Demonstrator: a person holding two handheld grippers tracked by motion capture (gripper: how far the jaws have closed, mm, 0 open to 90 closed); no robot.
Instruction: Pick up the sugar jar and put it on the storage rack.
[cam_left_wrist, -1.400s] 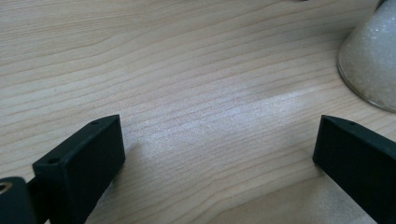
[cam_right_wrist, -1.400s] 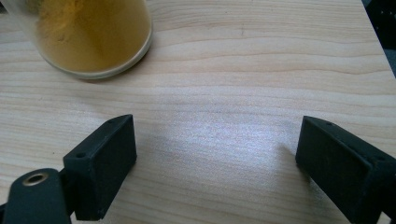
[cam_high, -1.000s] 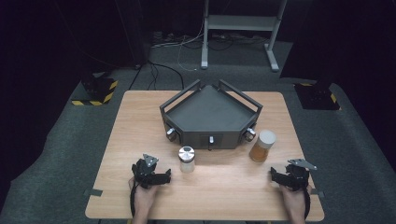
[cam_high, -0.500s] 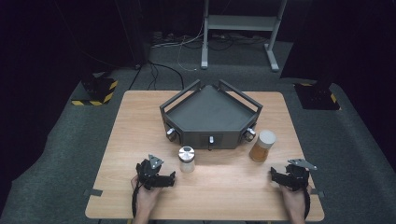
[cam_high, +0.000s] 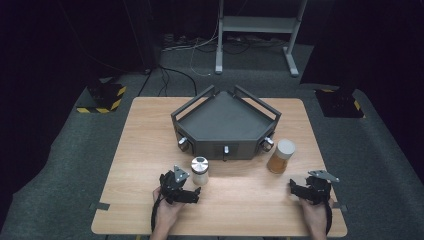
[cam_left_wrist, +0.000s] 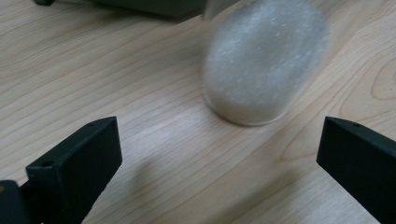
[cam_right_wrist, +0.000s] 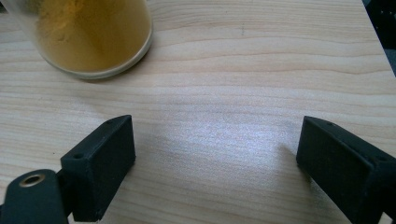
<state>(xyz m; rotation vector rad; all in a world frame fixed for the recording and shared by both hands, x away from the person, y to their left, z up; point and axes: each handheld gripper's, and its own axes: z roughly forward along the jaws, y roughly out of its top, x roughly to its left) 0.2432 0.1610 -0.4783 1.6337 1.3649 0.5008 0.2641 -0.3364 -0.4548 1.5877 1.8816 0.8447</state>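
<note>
Beside the white jar (cam_high: 200, 170), the left gripper (cam_high: 194, 194) lies low, jaws apart, empty.

table (cam_high: 150, 135): showing pale wood grain, smooth, faintly shiny
white jar (cam_high: 200, 171): looking like clear glossy glass
dark tray (cam_high: 225, 120): appearing matt metal

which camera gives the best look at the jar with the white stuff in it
The high view: the whole white jar with its silver lid shows, upright before the tray. The left gripper view shows its blurred lower body. In the right gripper view, the amber jar stands.
</note>
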